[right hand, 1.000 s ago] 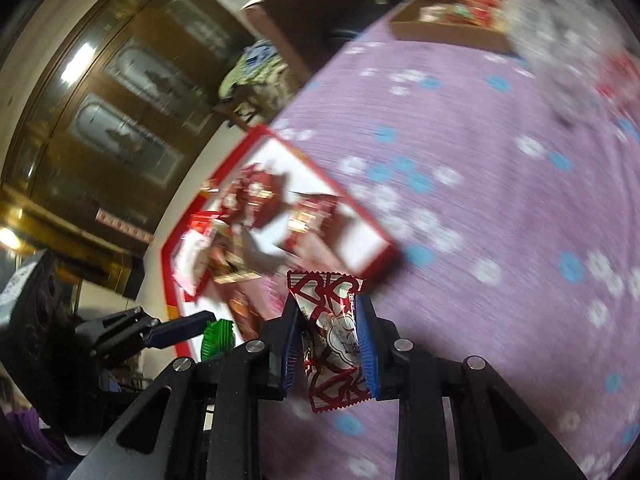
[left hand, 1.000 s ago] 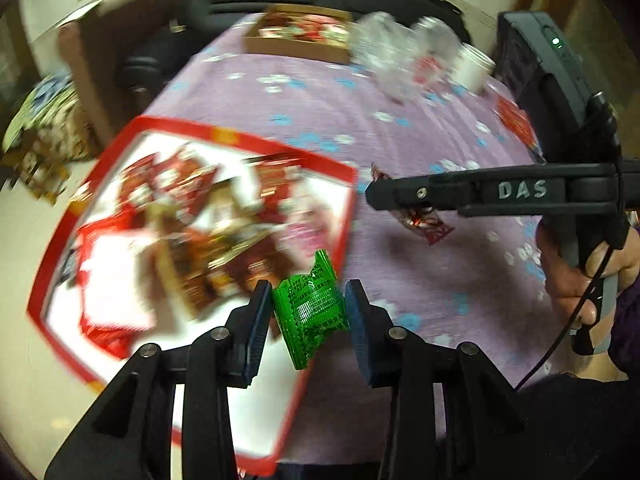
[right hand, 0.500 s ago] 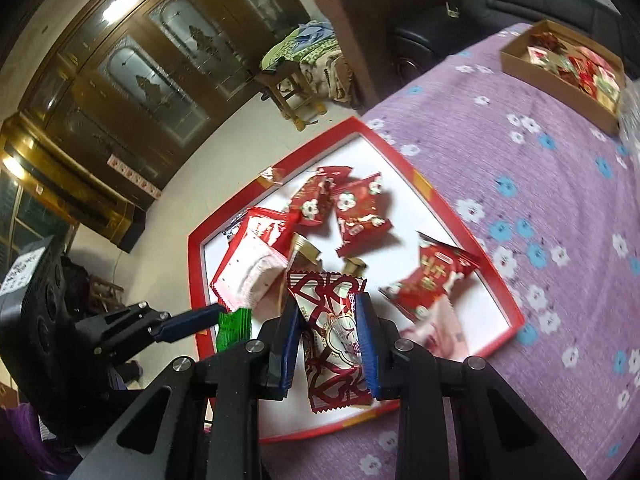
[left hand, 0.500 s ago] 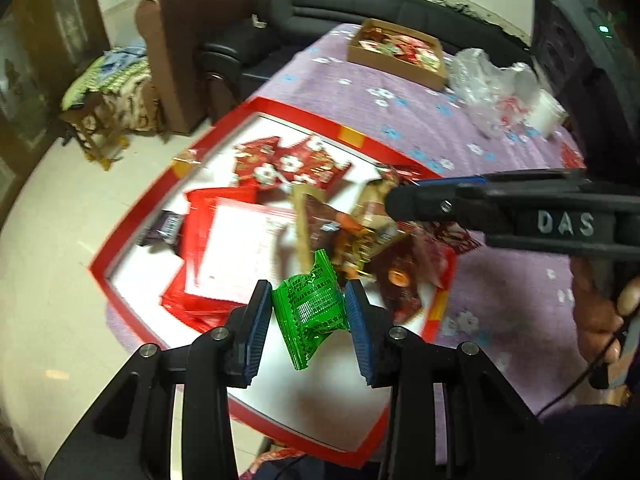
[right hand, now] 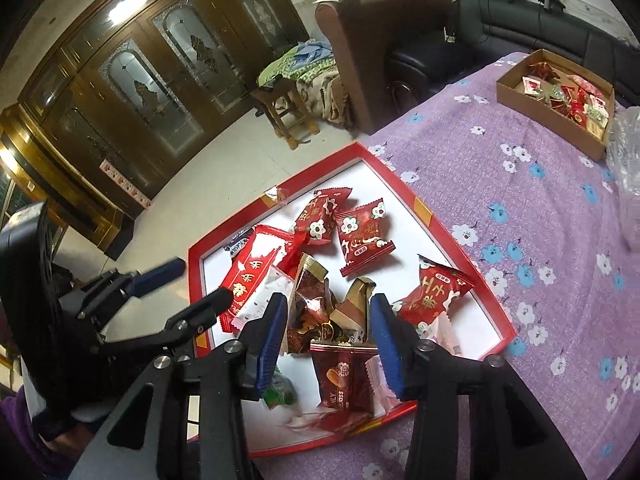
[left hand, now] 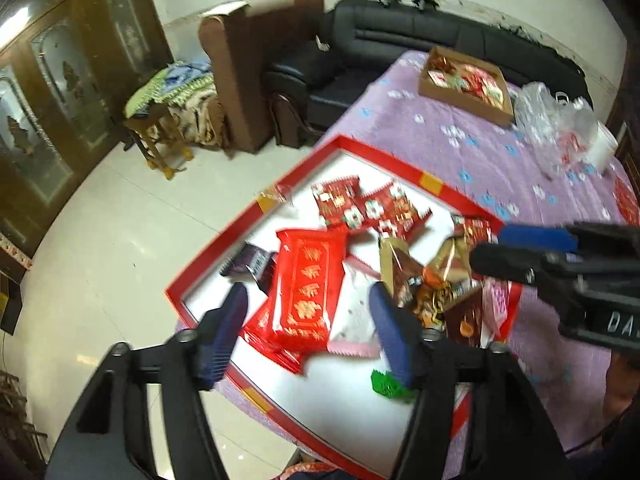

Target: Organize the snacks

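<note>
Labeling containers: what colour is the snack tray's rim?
Red rim with small yellow patches and a white floor; clearest in the right wrist view.

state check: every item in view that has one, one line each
left hand-held gripper: jaws opening, nothing between them
right hand-held gripper: jaws opening, nothing gripped
green snack: released, lying in tray
red tray: lidless, holds a loose pile of snacks
cardboard box: open, snacks inside
dark red packet: lying in tray under the right hand-held gripper
</note>
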A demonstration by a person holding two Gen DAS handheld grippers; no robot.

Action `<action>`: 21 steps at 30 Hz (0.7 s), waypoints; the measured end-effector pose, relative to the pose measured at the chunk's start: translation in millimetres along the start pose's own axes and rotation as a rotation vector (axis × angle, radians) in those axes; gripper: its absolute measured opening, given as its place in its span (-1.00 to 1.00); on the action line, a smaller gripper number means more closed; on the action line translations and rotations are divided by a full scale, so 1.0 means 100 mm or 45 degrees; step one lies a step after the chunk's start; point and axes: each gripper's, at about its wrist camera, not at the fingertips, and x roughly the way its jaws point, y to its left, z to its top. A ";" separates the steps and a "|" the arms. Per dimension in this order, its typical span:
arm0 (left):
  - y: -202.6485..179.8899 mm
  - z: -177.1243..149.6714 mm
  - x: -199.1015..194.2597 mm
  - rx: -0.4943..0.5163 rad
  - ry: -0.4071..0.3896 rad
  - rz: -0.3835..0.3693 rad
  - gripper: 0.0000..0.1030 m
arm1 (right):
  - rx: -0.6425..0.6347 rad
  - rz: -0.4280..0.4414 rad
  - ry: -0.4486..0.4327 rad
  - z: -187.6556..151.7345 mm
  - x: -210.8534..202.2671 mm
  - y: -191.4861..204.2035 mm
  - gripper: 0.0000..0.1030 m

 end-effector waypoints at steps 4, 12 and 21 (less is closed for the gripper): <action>0.00 0.07 -0.07 -0.012 -0.048 0.051 0.47 | 0.020 -0.001 -0.018 -0.03 -0.05 -0.02 -0.05; -0.02 0.16 -0.13 -0.012 -0.086 0.094 0.51 | 0.062 0.007 -0.035 -0.06 -0.11 -0.13 -0.02; -0.05 0.20 -0.18 -0.020 -0.106 0.107 0.51 | 0.051 -0.020 -0.040 -0.09 -0.12 -0.14 0.09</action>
